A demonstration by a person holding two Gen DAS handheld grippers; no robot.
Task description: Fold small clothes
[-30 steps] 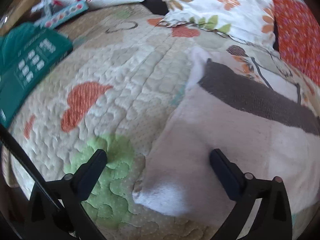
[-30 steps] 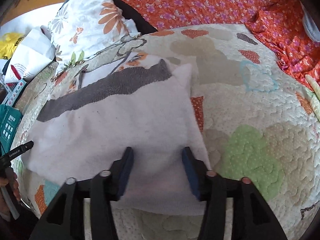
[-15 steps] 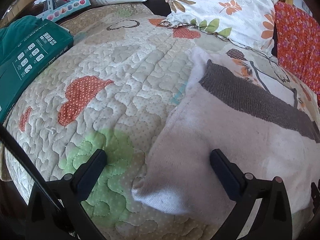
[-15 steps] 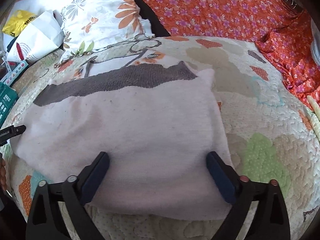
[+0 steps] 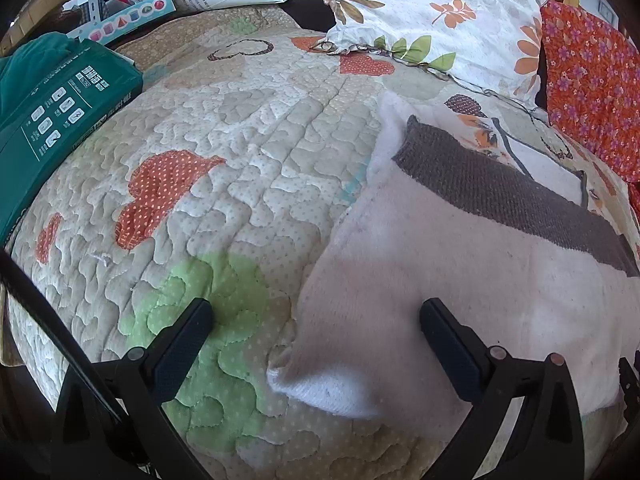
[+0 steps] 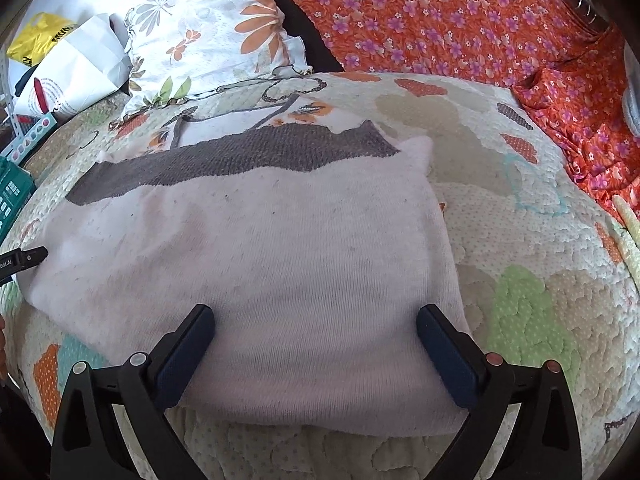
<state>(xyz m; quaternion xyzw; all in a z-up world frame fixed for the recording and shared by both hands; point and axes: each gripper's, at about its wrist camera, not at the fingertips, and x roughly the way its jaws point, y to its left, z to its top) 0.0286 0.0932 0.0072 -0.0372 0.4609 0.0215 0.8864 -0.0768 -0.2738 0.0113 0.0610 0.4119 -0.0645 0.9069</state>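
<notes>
The right gripper (image 6: 316,336) has spread its fingers, releasing the pale garment (image 6: 260,272), which lies folded on the bed between them; the left gripper (image 5: 316,328) stays open over its corner.

A pale pink knit garment (image 6: 256,280) is laid flat on the bed, folded into a rough rectangle. A dark grey-brown knitted band (image 6: 240,156) is seen along its far edge, toward 12 o'clock. A thick white folded corner (image 5: 328,388) is noted at 6 o'clock in the left wrist view.
</notes>
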